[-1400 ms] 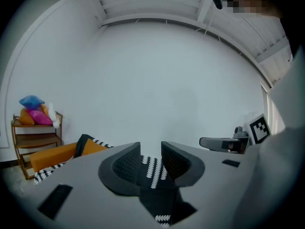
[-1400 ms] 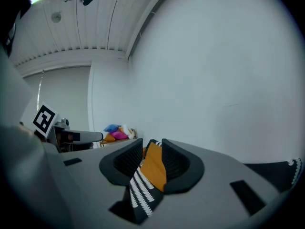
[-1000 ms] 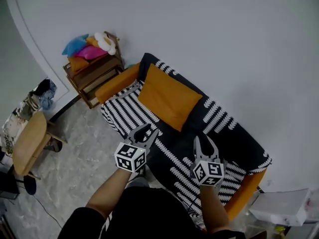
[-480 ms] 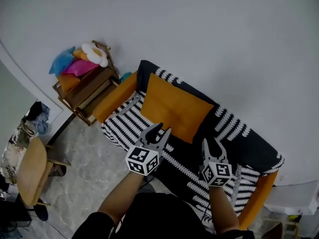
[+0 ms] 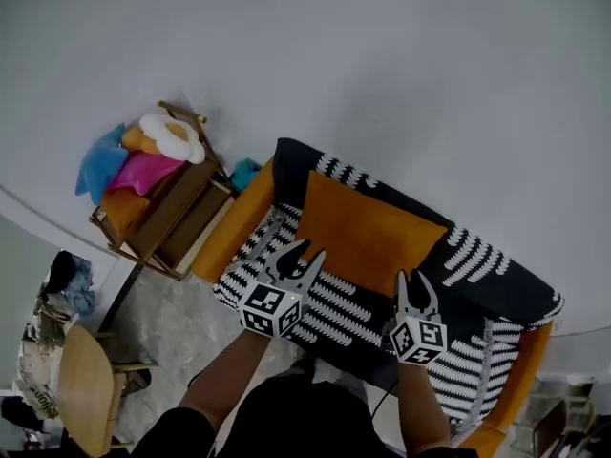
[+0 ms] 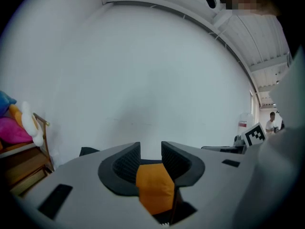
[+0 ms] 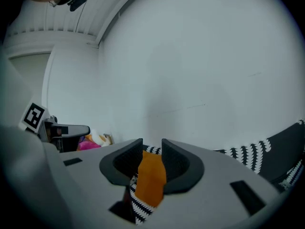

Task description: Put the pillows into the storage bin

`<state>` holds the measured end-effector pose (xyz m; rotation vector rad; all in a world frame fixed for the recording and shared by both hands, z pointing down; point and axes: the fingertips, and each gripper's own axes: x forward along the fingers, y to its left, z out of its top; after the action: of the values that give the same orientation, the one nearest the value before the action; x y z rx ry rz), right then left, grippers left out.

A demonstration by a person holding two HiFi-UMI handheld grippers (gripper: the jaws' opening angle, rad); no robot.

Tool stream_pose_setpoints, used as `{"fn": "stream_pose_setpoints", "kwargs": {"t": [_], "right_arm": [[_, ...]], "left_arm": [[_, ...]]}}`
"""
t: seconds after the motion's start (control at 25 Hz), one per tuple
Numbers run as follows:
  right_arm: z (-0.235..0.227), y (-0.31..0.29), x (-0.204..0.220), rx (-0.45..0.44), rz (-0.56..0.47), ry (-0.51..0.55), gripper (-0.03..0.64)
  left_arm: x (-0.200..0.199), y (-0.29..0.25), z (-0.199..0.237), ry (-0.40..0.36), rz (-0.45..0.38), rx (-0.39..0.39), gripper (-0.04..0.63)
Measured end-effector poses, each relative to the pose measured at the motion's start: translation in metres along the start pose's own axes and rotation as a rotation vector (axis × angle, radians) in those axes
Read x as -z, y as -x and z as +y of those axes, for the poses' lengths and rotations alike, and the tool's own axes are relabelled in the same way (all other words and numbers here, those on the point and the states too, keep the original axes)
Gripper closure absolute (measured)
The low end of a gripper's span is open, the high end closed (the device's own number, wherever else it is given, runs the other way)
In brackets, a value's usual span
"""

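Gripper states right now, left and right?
Left gripper: open, holding nothing; the orange pillow only shows beyond its jaws.
Right gripper: open, holding nothing, not touching the pillow.

The left forearm point(image 5: 221, 382) and right forearm point(image 5: 421, 406) extend up from the bottom edge of the head view. The left gripper point(image 5: 294, 256) is at lower centre-left and the right gripper point(image 5: 416, 282) at lower centre-right. Both point up-frame, jaws slightly apart.
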<state>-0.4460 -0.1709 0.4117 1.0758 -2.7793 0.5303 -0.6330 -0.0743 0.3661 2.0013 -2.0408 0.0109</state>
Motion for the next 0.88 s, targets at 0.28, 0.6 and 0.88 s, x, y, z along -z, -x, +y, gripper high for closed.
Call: {"fn": "stream_pose_setpoints", "kwargs": {"t": [0.28,0.6,0.88], "right_arm": [[-0.023,-0.019,0.020,0.097,0.054,-0.062,0.479],[-0.071,-0.046,0.026,0.184,0.080,-0.098,0.479],[-0.127,-0.080,0.038,0.194,0.138,-0.041,0.478]], "left_arm": [[0.015,-0.015,0.049,0.049,0.031,-0.013,0.446],[0.046,-0.058,0.074,0.090,0.122,-0.027,0.433],[0.079,-0.116,0.107,0.150,0.154,-0.105,0.371]]}}
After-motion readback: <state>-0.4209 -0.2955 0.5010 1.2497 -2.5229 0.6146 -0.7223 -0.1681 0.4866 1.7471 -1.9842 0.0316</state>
